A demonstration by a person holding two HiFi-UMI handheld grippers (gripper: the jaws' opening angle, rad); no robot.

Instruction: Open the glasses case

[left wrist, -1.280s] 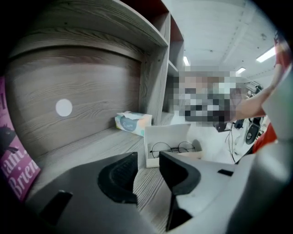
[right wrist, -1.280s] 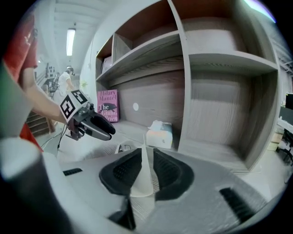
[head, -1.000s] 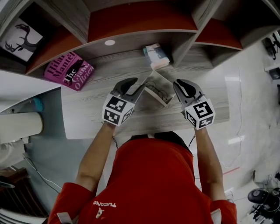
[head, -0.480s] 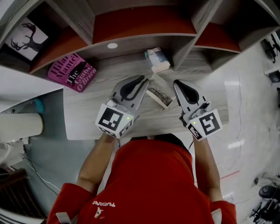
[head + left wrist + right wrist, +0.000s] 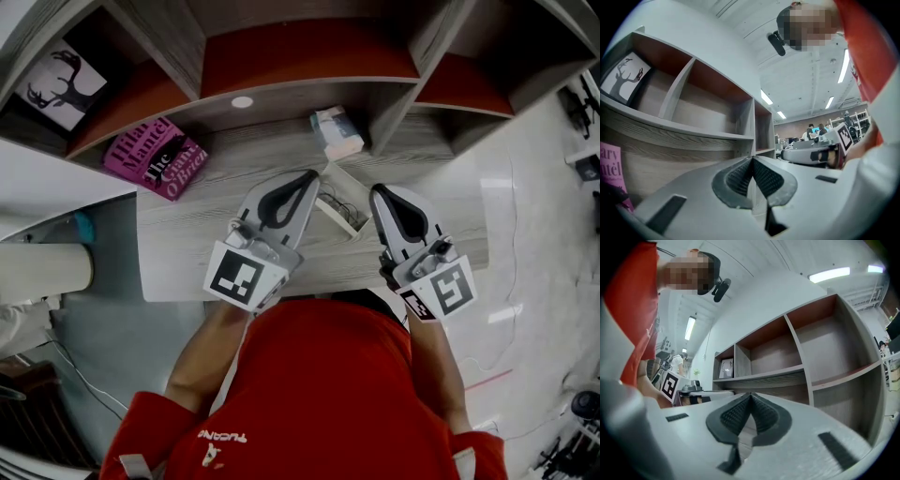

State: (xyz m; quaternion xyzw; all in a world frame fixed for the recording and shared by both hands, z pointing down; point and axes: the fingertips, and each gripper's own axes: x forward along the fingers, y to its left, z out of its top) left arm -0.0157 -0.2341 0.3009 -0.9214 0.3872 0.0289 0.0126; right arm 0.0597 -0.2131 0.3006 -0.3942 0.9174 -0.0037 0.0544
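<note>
Release: left gripper (image 5: 309,178) and right gripper (image 5: 379,192) have lifted away, both pressed together on nothing; glasses case (image 5: 340,208) lies open on the surface (image 5: 183,246) between them, so the task looks done.

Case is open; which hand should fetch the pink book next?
Left, probably: the pink book lies nearer the left tool; the right tool sits beyond the open glasses case. Both are shut, empty.
</note>
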